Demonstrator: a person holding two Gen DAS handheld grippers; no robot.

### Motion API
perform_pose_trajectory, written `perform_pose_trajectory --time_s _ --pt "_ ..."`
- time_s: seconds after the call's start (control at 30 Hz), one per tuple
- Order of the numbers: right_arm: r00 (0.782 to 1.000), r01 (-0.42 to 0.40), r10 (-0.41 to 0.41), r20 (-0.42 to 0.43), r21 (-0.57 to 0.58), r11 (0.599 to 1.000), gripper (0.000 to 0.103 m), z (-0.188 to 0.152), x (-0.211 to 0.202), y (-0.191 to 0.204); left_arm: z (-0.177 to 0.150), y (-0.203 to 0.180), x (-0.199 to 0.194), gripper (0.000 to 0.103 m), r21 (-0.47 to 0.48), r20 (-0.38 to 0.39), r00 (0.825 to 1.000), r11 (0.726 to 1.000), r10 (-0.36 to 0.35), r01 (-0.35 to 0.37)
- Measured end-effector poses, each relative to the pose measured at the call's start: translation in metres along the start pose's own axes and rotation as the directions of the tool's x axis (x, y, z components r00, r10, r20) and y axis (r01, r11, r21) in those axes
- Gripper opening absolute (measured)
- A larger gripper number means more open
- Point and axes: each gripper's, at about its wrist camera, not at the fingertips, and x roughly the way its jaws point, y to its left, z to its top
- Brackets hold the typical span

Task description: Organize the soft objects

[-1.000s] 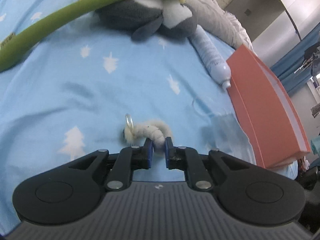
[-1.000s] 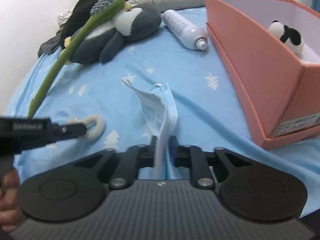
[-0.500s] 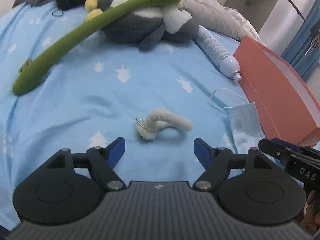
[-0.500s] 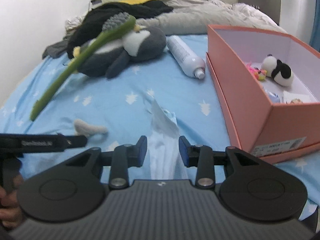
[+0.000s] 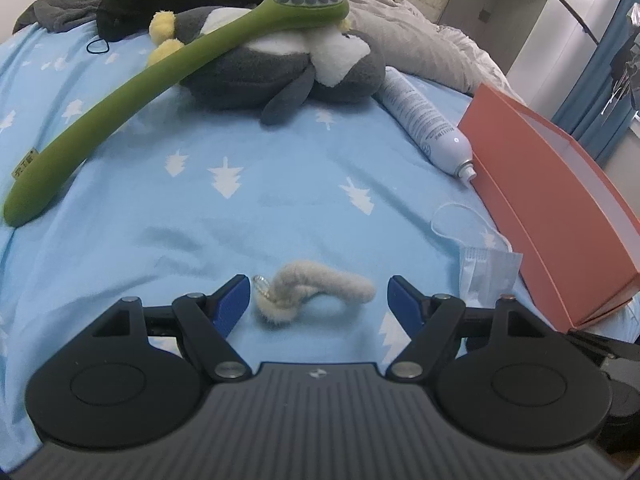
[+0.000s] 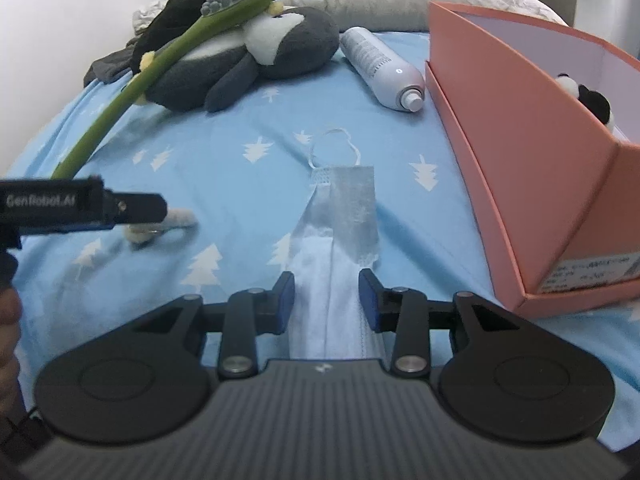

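Note:
A small cream furry key ring (image 5: 296,282) lies on the blue tree-print sheet. It sits between the wide-open fingers of my left gripper (image 5: 318,294), and neither pad touches it. A pale blue face mask (image 6: 344,208) lies flat on the sheet, and its near end runs between the fingers of my right gripper (image 6: 326,292). Those jaws stand partly apart and do not pinch the mask. The right wrist view also shows the left gripper's finger (image 6: 136,208) over the key ring (image 6: 180,216). The mask (image 5: 488,272) lies beside the orange box (image 5: 540,200).
The open orange box (image 6: 520,120) at the right holds a panda toy (image 6: 588,100). Farther back lie a grey penguin plush (image 5: 280,68), a long green brush (image 5: 140,92) resting across it, a white spray bottle (image 5: 424,116), dark clothes and a grey blanket.
The left gripper opened and let go of the furry key ring, which now lies on the sheet. The right gripper opened off the mask, which has settled flat. Both views pulled back slightly.

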Motion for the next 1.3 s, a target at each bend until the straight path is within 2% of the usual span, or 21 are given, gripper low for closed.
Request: perform_pose_trajectory --time_s 0.23,0.3,0.37,0.5,0.57,0.63,0.67,0.7,1.1,1.3 --pt "1.0 0.017 -0.018 -0.014 -0.048 0.999 0.038 -0.001 0.006 0.007 0.0 0.003 0.017 0.078 -0.019 -0.03 0.999 0.999 0.041 -0.041" --pt "1.0 0.014 -0.015 -0.015 -0.051 0.999 0.037 -0.001 0.007 0.006 -0.002 0.006 0.021 0.075 -0.034 -0.043 0.998 0.999 0.036 -0.038" --pt "1.0 0.012 -0.013 -0.016 -0.053 0.999 0.035 -0.001 0.007 0.006 -0.004 0.008 0.025 0.066 -0.047 -0.058 0.998 0.998 0.035 -0.037" --pt "1.0 0.013 -0.014 -0.019 -0.058 0.998 0.023 -0.001 0.008 0.006 -0.006 0.01 0.026 0.054 -0.059 -0.052 0.998 0.997 0.04 -0.043" --pt "1.0 0.016 -0.017 -0.02 -0.058 0.998 0.018 0.0 0.008 0.007 -0.005 0.012 0.026 0.042 -0.073 -0.052 0.998 0.996 0.044 -0.048" --pt "1.0 0.021 -0.022 -0.018 -0.06 0.998 0.013 0.0 0.008 0.007 -0.004 0.015 0.025 0.035 -0.083 -0.051 0.998 0.995 0.042 -0.046" --pt "1.0 0.02 -0.021 -0.017 -0.056 0.998 0.011 0.001 0.007 0.007 -0.005 0.015 0.024 0.026 -0.089 -0.051 0.998 0.995 0.044 -0.048" --pt "1.0 0.018 -0.019 -0.015 -0.05 0.999 0.009 0.001 0.007 0.006 -0.005 0.016 0.024 0.021 -0.092 -0.053 0.998 0.994 0.047 -0.052" --pt "1.0 -0.001 0.0 0.015 0.019 1.0 0.007 -0.001 -0.016 -0.007 -0.011 0.005 0.004 0.021 -0.084 -0.035 0.999 0.996 0.024 -0.027" --pt "1.0 0.0 0.0 -0.005 0.031 1.0 0.008 -0.004 -0.021 -0.008 -0.023 -0.004 -0.007 0.021 -0.104 -0.065 0.998 0.995 -0.015 0.008"
